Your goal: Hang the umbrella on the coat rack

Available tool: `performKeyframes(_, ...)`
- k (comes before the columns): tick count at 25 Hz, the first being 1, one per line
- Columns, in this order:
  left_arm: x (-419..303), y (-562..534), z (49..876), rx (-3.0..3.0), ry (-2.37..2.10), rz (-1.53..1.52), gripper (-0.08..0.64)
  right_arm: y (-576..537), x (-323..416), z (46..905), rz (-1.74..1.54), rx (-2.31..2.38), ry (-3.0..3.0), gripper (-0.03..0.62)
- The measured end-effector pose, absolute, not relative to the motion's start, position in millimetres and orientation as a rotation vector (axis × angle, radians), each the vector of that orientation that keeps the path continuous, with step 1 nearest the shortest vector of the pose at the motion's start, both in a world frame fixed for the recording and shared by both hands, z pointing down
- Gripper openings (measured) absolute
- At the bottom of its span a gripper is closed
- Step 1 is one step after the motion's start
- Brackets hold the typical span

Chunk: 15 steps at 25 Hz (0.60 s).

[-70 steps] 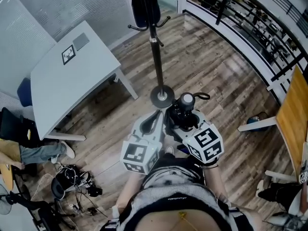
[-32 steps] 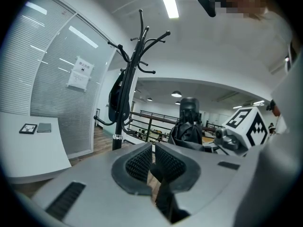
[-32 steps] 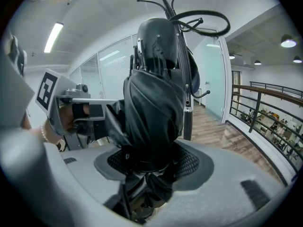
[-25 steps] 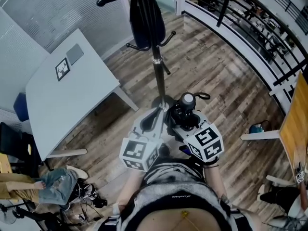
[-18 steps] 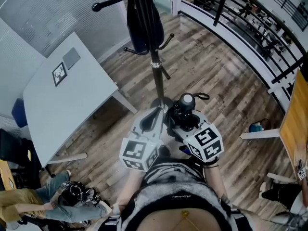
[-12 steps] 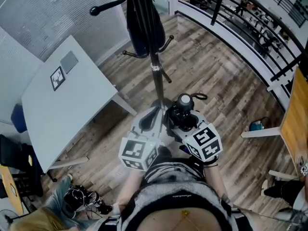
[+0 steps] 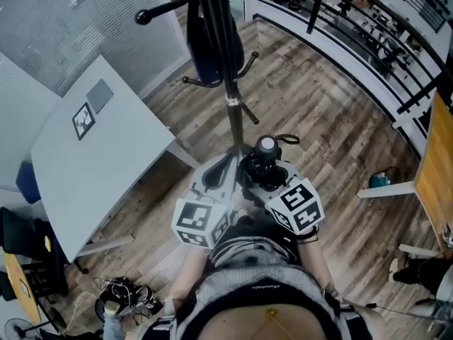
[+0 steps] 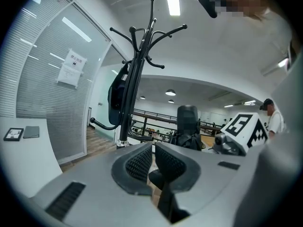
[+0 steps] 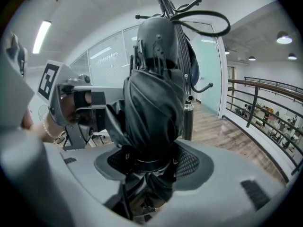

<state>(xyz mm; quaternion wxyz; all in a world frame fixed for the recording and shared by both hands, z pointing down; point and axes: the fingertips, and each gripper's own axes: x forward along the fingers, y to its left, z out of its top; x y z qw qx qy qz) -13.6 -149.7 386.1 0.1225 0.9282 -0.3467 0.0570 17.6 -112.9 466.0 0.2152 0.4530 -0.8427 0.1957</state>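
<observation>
folded black umbrella (image 9: 156,89) stands upright, strap end up, clamped low on its wrapped canopy by our right gripper (image 9: 152,163), close to our chest. our left gripper (image 8: 152,150) sits beside it, jaws nearly together on nothing. coat rack (image 7: 232,112) is just ahead with a dark bag (image 7: 212,37) on it; white table (image 7: 92,147) lies to its left.
</observation>
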Motion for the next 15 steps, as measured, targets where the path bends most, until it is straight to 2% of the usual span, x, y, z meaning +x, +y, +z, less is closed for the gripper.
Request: performKeyframes(15, -21.4, -159.4, 382.4, 2.674, -1.114, 0.111, 0.018, -124.0, 10.5, 474.9, 0.551, 1.153, -2.362, 0.242)
